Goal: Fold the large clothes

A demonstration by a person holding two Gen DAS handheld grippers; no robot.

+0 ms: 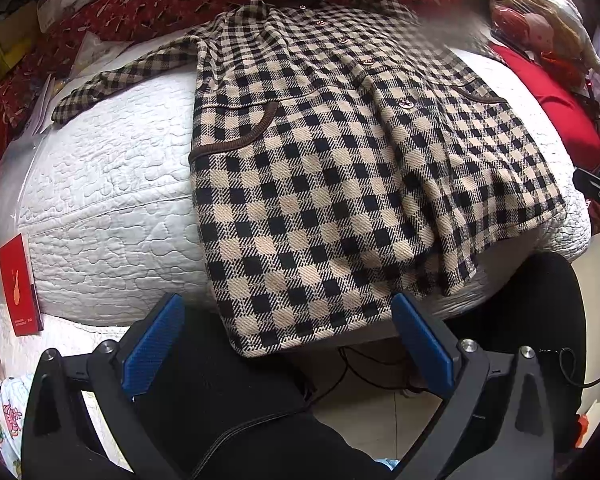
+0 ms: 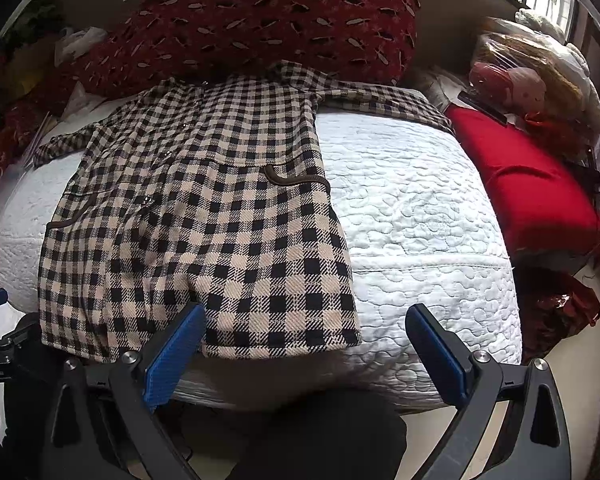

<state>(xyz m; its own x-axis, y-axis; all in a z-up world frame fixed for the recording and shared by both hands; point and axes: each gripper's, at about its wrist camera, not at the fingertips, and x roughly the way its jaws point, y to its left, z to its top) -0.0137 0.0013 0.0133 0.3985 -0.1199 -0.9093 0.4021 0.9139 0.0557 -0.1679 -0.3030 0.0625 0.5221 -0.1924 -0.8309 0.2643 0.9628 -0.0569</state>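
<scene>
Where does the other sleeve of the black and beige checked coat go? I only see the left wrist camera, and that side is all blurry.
Observer: In the right wrist view, the black and beige checked coat has its far sleeve lying flat across the white quilted bedcover. The sleeve points toward the plain red cushion.
Operator: Is the other gripper holding anything?
Observer: No. The right gripper is wide open and empty, right at the corner of the coat's bottom hem.
</scene>
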